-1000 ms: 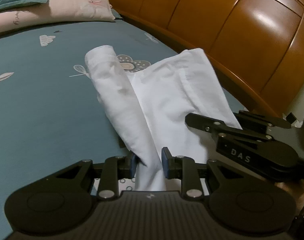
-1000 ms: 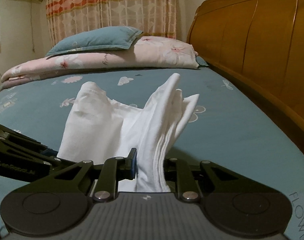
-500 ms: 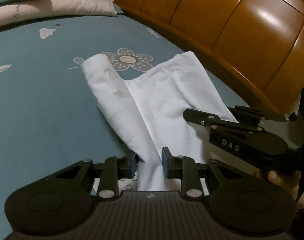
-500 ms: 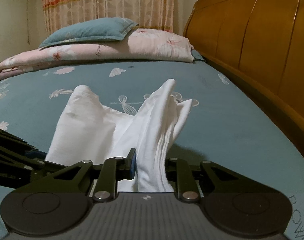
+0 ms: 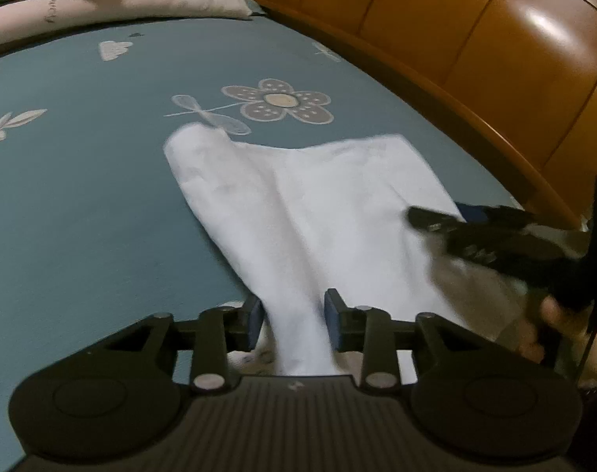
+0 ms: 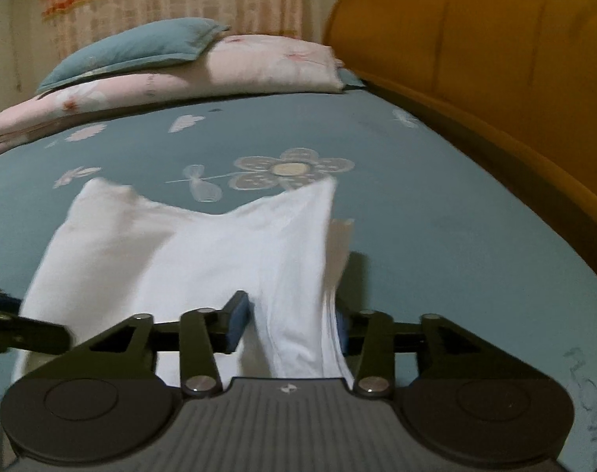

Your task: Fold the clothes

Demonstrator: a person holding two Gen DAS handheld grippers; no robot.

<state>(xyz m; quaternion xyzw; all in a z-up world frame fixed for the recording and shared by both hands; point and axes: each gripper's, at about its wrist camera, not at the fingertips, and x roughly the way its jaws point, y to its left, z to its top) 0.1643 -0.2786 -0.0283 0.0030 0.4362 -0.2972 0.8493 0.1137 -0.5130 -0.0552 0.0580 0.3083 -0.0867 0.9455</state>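
Note:
A white garment [image 5: 318, 204] lies spread on the teal flowered bedsheet [image 5: 82, 196], folded in layers, its far edge just short of a grey flower print. The near left corner runs between the fingers of my left gripper [image 5: 293, 314], which has widened and stands slightly open around the cloth. In the right wrist view the same white garment [image 6: 188, 251] lies low on the sheet. Its stacked right edge passes through my right gripper [image 6: 290, 322], which is open with a gap beside the left pad. A hand [image 5: 542, 314] holds the right tool.
A glossy wooden headboard [image 5: 495, 59] runs along the right side of the bed, close to the garment. A teal pillow [image 6: 141, 47] and a pink flowered quilt [image 6: 259, 67] are piled at the far end, under a striped curtain [image 6: 161, 0]. Bare sheet [image 6: 456, 236] stretches left and right.
Both grippers came down and toward the near edge, and the raised cloth peaks dropped flat onto the sheet. The fingers of both grippers have spread wider, the right more than the left.

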